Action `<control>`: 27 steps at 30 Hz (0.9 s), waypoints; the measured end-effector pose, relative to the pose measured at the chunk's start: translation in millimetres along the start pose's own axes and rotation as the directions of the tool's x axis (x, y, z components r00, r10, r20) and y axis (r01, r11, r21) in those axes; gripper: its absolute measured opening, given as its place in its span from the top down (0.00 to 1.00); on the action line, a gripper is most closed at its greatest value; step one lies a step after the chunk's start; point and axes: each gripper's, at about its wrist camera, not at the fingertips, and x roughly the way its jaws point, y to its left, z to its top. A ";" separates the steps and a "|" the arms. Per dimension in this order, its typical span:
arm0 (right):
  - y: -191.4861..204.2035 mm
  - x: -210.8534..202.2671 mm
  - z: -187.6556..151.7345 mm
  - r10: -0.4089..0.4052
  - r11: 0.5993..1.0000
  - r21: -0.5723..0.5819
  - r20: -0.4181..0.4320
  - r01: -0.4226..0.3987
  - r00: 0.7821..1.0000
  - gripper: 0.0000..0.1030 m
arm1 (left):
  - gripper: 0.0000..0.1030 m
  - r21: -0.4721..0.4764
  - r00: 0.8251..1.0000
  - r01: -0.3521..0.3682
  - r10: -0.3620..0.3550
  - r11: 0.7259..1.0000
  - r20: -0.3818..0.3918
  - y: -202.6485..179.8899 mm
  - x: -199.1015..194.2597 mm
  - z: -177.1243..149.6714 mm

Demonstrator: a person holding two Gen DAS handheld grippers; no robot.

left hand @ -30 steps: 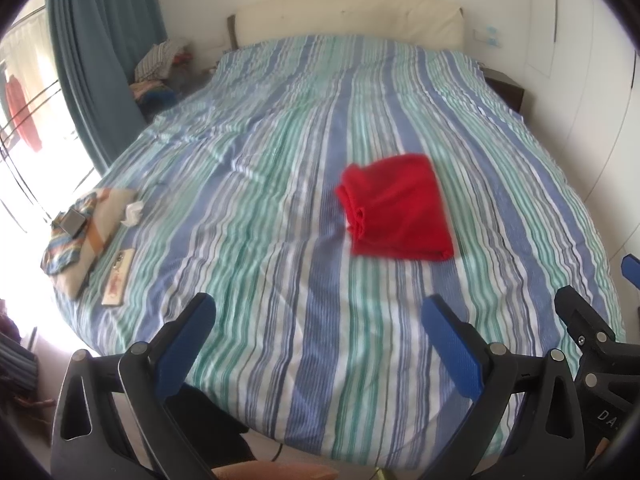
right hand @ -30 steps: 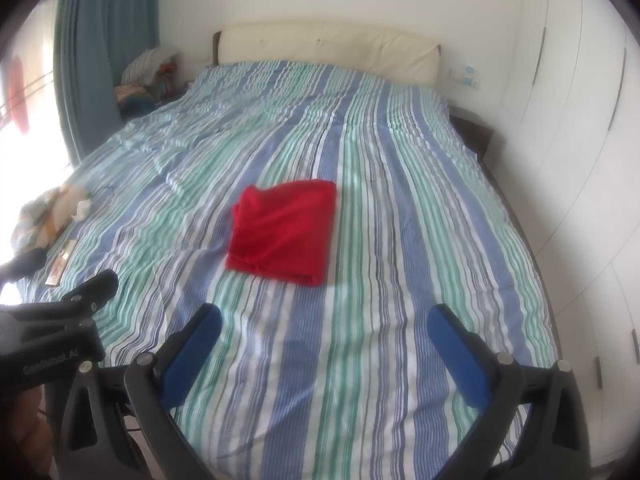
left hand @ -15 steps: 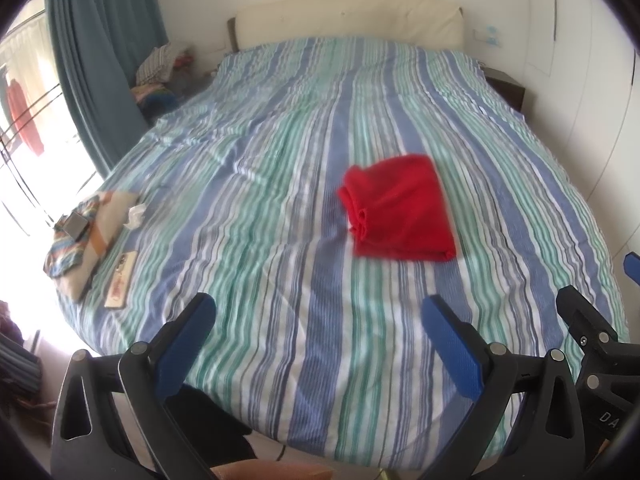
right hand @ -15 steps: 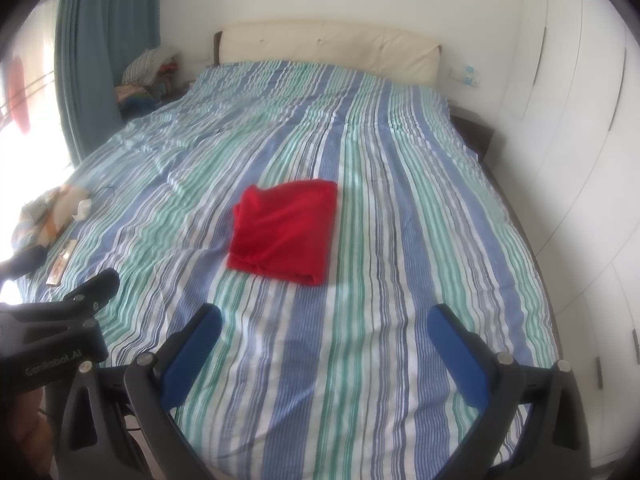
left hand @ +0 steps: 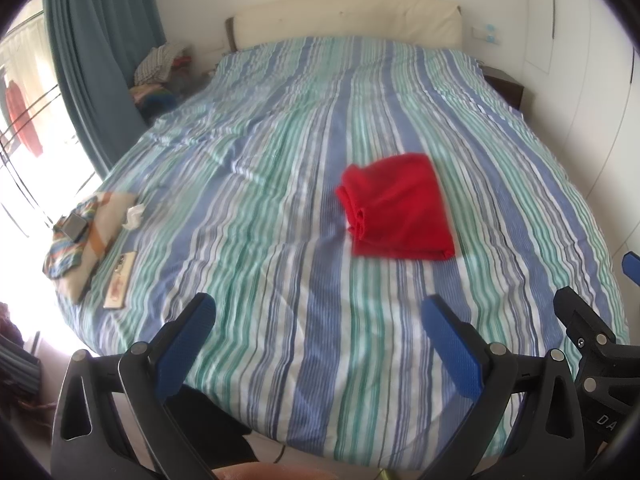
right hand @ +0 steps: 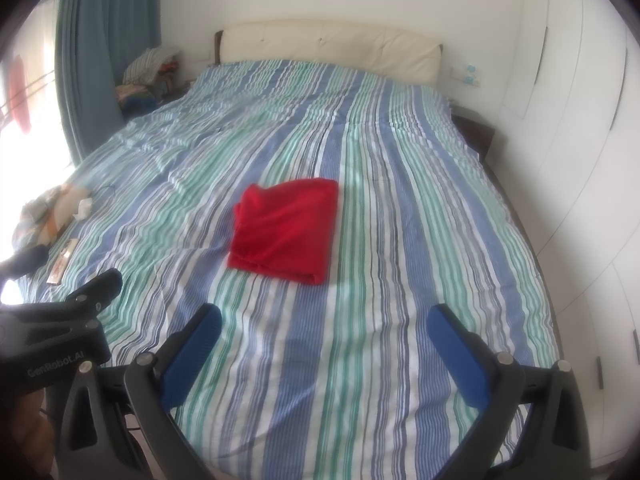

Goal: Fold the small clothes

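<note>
Bedroom w/ a big bed [left hand: 280, 208] under a blue, green and white striped duvet, cream headboard [left hand: 348, 20] at the far end, blue curtain [left hand: 96, 60] and a bright window far left, white wardrobe doors [right hand: 580, 120] along the right.

Near the middle of the duvet, a bit right of centre, lies a red garment [left hand: 400, 208] — already folded into a compact rectangle, layered fold edges bunched on its left side, flat smooth face on top. It sits alone on open bedding, well apart from anything else, likely so there's room to work around it.

Both tools are held low at the near foot of the bed, well short of the cloth. Left gripper [left hand: 320, 336] has its two blue-padded fingers spread wide, nothing between them. Right gripper [right hand: 324, 344] is the same: fingers wide apart, empty, pointing up the bed toward the red piece. They sit side by side, each one's black frame showing at the edge of the other's view.

On the near-left edge of the bed: a multicoloured striped cloth [left hand: 70, 248] over a beige pillow-like item [left hand: 104, 232], a small dark gadget on top, a crumpled white tissue [left hand: 134, 216] and a flat card or packet [left hand: 120, 280] just beside it. A heap of clothes [left hand: 160, 68] sits far left by the curtain.

Judging by the neat shape & the empty, pulled-back tools, this fold looks finished — the next step is probably to move it aside or fetch another item.
</note>
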 end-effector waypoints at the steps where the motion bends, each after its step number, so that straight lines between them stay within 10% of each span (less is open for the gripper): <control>1: 0.1 0.1 0.2 0.000 1.000 0.000 0.000 0.000 1.000 0.02 | 0.00 0.000 1.000 0.000 0.000 1.000 0.000 -0.1 0.0 0.0; 27: -4.9 3.1 -1.7 -0.023 1.000 -0.012 -0.001 0.022 1.000 0.02 | 0.00 0.014 1.000 0.002 -0.002 1.000 -0.011 -2.1 4.0 -0.3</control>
